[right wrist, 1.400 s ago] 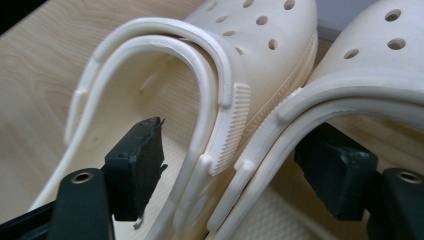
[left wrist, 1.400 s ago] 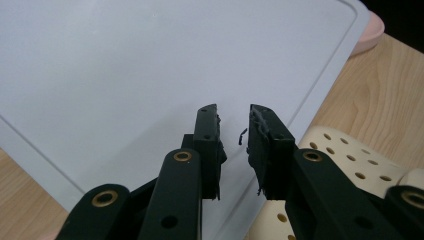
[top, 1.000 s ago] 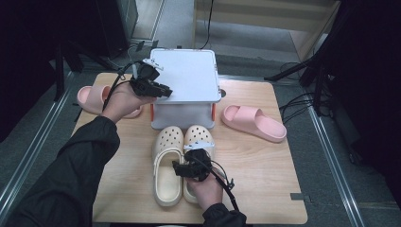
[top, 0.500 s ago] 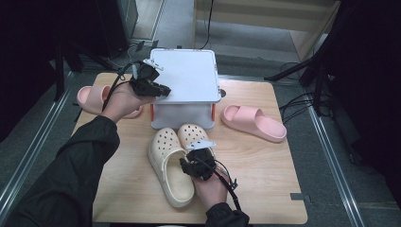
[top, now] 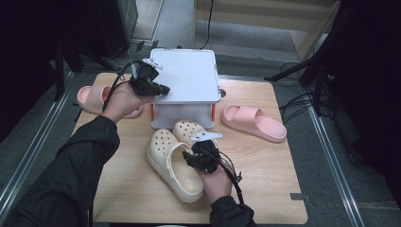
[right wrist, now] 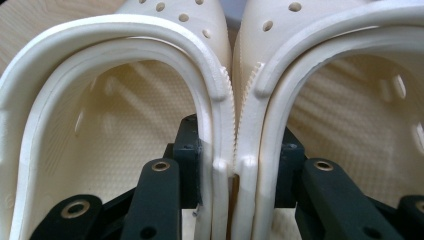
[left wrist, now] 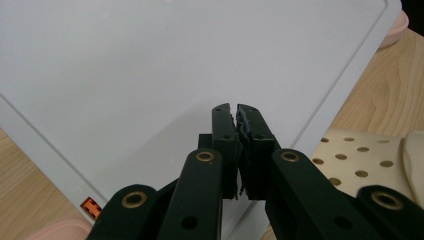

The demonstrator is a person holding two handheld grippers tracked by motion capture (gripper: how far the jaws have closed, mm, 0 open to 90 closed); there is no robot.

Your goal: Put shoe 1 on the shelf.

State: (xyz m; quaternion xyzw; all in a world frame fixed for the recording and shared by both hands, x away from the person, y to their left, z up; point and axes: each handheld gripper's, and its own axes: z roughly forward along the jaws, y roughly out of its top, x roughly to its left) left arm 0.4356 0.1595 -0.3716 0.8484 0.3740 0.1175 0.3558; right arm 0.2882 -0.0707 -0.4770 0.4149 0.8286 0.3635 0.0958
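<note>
High view: the right gripper [top: 201, 153] pinched both cream clogs [top: 172, 161] together by their inner walls, evidently to carry them as a pair before the white box [top: 187, 78]. Left gripper view: the left gripper [left wrist: 236, 112], jaws having just closed with nothing between them, hung over the box lid [left wrist: 150, 65]. Right gripper view: the jaws, just closing, clamped the clogs' adjoining walls [right wrist: 234, 130].

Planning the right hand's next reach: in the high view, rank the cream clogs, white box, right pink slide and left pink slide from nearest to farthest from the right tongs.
1. Cream clogs: clamped in the right tongs.
2. White box: just beyond.
3. Right pink slide: off to the right.
4. Left pink slide: far left, behind the left hand.
</note>
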